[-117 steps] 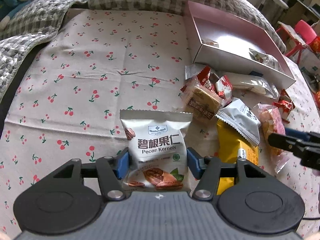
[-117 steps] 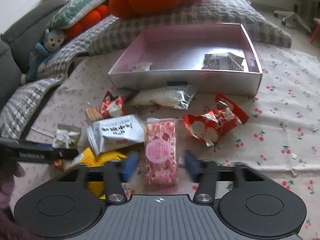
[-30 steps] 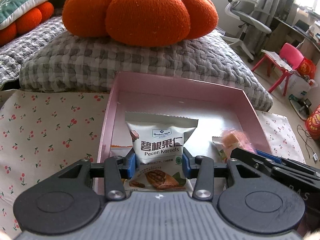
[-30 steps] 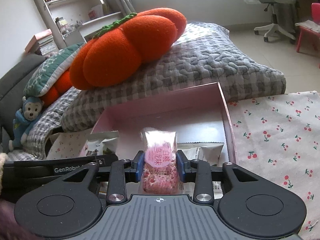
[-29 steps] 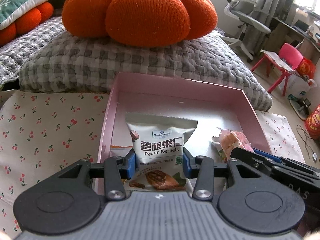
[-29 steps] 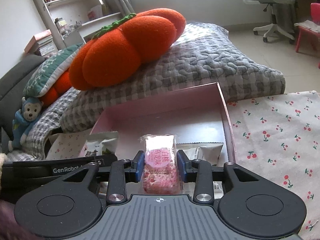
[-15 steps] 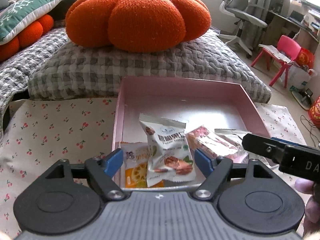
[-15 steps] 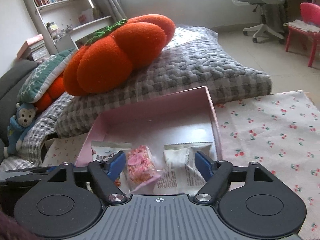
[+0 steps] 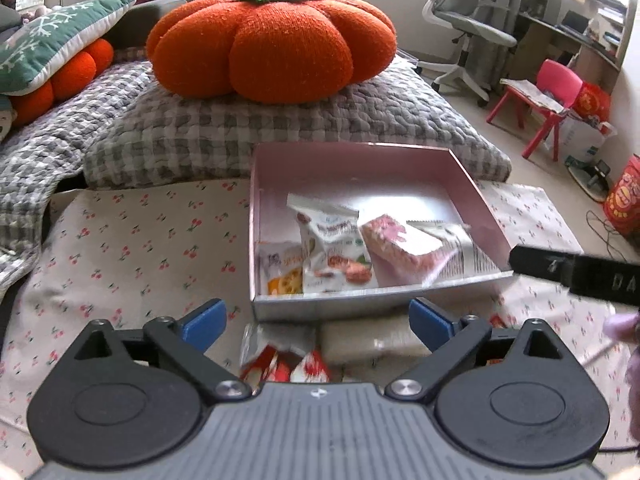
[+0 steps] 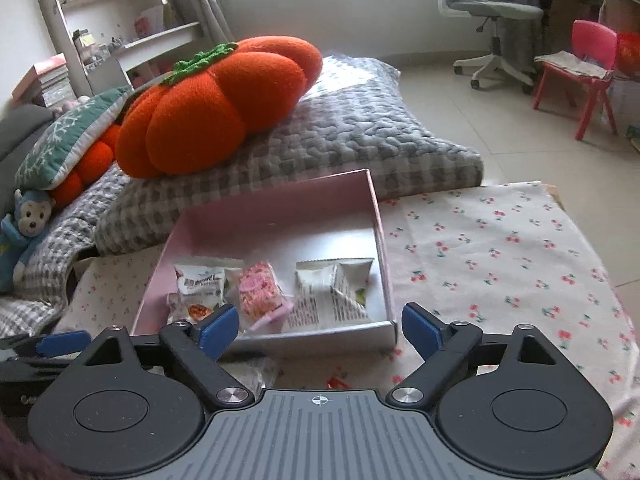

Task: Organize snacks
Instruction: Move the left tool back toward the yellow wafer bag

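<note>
The pink box (image 9: 360, 300) (image 10: 320, 338) lies on the cherry-print cloth. Inside it are the pecan packet (image 9: 334, 248) (image 10: 200, 284), the pink snack bar (image 9: 396, 240) (image 10: 260, 292), a white packet (image 9: 456, 248) (image 10: 332, 288) and an orange packet (image 9: 280, 272). My left gripper (image 9: 316, 320) hangs just in front of the box, jaws opening wide with nothing between them. My right gripper (image 10: 320, 326) is likewise before the box's front wall, jaws opening and empty. Red packets (image 9: 280, 364) and a pale packet (image 9: 368, 338) lie loose under the left gripper.
A big orange pumpkin cushion (image 9: 272, 40) sits on a grey quilted pillow (image 9: 320, 128) right behind the box. Bare cherry cloth (image 9: 132, 248) spreads to the left, and more cloth (image 10: 500, 264) to the right. A person's fingers (image 9: 624, 326) show at the right edge.
Both grippers let go: the pecan packet and the pink bar dropped into the box. Both jaws spread wide and both grippers drew back and up from the box.
</note>
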